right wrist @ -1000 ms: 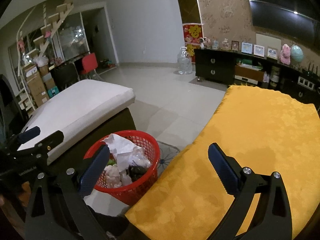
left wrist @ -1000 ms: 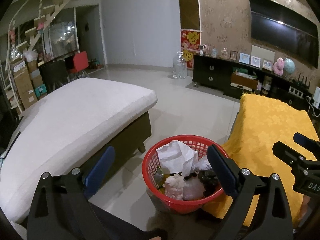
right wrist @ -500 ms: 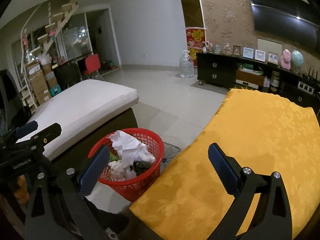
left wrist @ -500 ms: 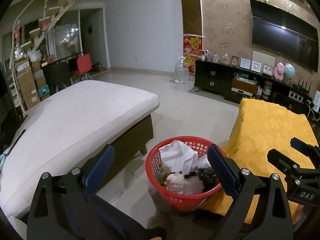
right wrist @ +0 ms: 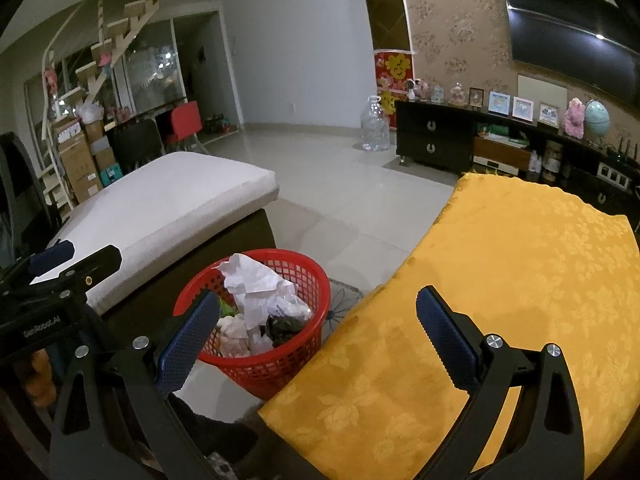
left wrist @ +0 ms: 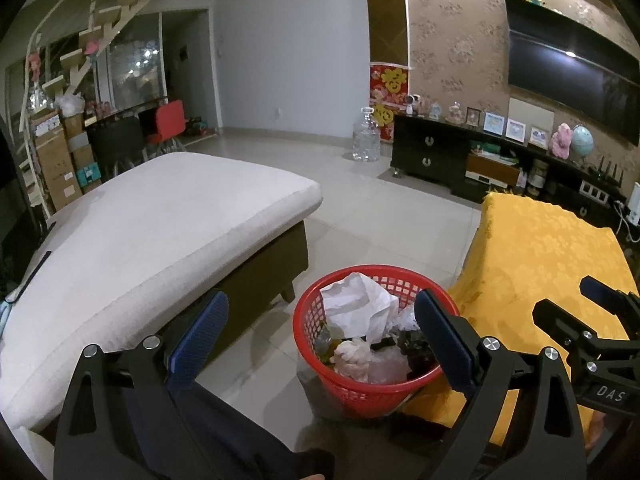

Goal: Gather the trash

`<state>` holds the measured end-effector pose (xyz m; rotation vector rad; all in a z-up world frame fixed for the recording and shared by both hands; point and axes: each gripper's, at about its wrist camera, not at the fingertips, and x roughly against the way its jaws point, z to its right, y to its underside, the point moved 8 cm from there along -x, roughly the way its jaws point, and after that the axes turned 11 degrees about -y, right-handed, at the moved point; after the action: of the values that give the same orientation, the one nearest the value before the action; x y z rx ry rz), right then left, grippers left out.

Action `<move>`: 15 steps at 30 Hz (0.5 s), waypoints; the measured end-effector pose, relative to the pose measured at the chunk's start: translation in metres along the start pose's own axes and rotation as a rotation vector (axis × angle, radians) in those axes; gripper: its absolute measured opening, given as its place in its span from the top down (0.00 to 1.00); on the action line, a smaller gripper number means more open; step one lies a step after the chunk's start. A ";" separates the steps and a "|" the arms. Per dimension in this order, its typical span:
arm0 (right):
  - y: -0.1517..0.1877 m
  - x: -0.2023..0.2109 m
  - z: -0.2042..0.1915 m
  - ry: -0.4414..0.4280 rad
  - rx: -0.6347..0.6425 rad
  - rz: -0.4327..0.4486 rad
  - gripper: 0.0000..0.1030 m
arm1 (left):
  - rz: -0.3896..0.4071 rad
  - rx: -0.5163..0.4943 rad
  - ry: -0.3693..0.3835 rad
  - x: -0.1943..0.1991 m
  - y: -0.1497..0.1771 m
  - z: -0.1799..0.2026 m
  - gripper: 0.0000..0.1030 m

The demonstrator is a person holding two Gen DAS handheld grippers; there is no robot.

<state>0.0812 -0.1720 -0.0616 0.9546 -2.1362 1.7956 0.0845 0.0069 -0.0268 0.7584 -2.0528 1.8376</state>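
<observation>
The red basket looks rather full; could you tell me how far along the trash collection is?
Done: the red basket already holds crumpled paper and wrappers. In hand: nothing; left gripper and right gripper are open and empty. Left: no loose trash shows on the yellow cloth or floor.

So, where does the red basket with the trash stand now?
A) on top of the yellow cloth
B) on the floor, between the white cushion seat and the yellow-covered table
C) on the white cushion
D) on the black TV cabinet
B: the red basket stands on the tiled floor, with the white cushion seat on one side and the yellow-covered table on the other.
</observation>
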 end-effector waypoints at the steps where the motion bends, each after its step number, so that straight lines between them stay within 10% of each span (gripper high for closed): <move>1: 0.000 0.000 0.000 0.000 0.000 -0.001 0.07 | 0.000 0.000 0.000 0.000 0.000 0.001 0.12; 15: 0.002 -0.002 -0.001 -0.002 0.002 -0.004 0.07 | 0.000 0.000 -0.002 -0.001 -0.001 0.000 0.12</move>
<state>0.0811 -0.1699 -0.0636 0.9611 -2.1327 1.7958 0.0855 0.0071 -0.0262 0.7605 -2.0543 1.8379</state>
